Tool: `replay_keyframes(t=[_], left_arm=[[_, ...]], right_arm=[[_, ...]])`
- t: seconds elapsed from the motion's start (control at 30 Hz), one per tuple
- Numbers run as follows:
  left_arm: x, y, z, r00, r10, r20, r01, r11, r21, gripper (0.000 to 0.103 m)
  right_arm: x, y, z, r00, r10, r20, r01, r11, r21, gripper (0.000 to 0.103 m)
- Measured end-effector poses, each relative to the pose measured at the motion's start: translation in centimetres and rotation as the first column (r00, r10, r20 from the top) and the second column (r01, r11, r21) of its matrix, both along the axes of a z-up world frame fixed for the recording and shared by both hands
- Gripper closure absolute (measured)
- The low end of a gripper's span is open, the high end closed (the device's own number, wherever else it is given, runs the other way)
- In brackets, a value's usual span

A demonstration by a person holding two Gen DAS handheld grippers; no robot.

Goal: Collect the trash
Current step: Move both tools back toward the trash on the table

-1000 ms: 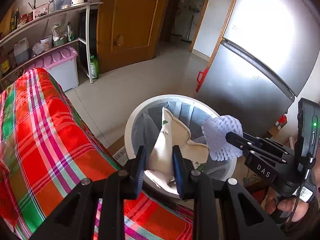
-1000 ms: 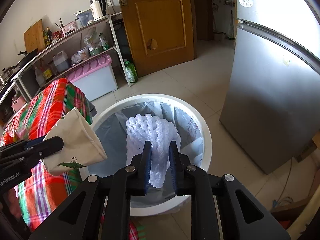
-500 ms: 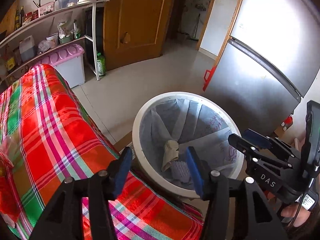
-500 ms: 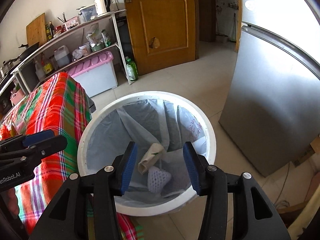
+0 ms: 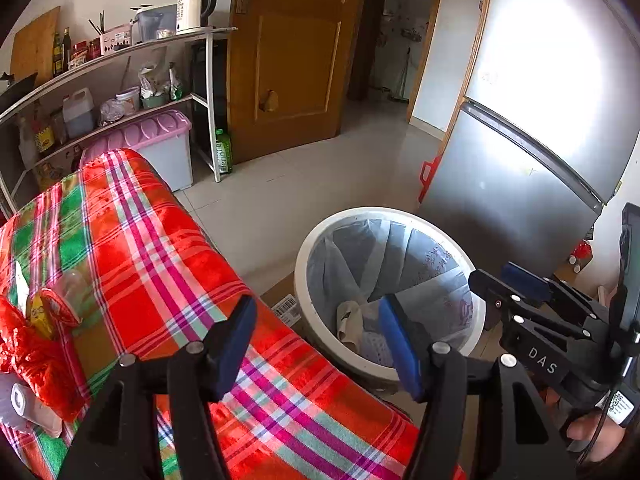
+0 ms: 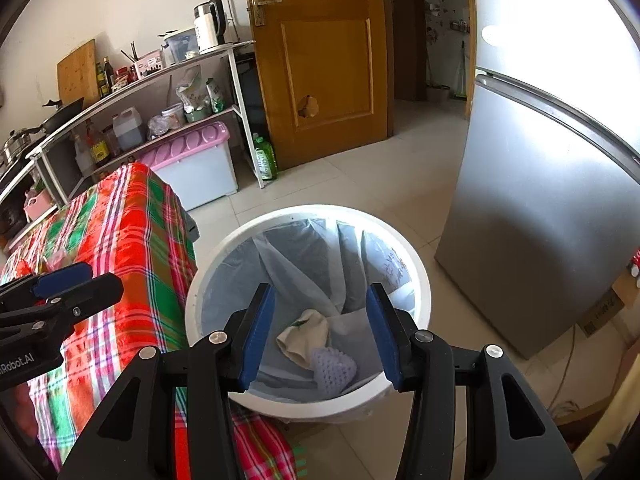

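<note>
Both tongs, left tongs (image 5: 318, 340) and right tongs (image 6: 320, 334), had just let go: left still widening, right wide, nothing between either. The beige paper pouch (image 6: 304, 336) and white foam net sleeve (image 6: 334, 368) now lay in the white round lined bin (image 6: 420, 280); more wrappers waited at the left edge of the red plaid-covered tabletop (image 5: 160, 248).

"DAS" on the right gripper (image 5: 520, 292)
</note>
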State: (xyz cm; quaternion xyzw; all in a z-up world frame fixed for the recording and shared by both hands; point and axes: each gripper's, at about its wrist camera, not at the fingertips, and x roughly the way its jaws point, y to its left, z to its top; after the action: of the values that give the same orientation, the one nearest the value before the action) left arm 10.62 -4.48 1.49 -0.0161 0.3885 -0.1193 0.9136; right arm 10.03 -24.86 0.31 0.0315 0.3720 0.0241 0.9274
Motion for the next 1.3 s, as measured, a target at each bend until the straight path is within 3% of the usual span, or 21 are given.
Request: replay_keyframes(t=[0.4, 0.67, 0.9, 1.3], left_arm=[[-3.8, 5.5, 2.0, 0.992, 0.105, 0.073, -0.106, 0.994, 0.014, 0.033], [-6.7, 11.7, 1.9, 0.964, 0.250, 0.095, -0.254, 0.967, 0.032, 0.028], [-8.9, 17.6, 0.8, 0.920, 0.383, 0.082, -0.386, 0.922, 0.034, 0.027], [-12.1, 26.7, -0.7, 0.819, 0.572, 0.057, -0.573, 0.819, 0.016, 0.021]], right_arm=[[-1.6, 5.1, 2.5, 0.992, 0.104, 0.070, -0.105, 0.994, 0.009, 0.054], [-1.8, 10.9, 2.6, 0.967, 0.239, 0.086, -0.242, 0.970, 0.015, 0.051], [-1.8, 16.0, 2.2, 0.929, 0.360, 0.084, -0.363, 0.932, 0.022, 0.050], [-1.2, 25.0, 0.1, 0.836, 0.549, 0.022, -0.549, 0.834, 0.053, 0.050]])
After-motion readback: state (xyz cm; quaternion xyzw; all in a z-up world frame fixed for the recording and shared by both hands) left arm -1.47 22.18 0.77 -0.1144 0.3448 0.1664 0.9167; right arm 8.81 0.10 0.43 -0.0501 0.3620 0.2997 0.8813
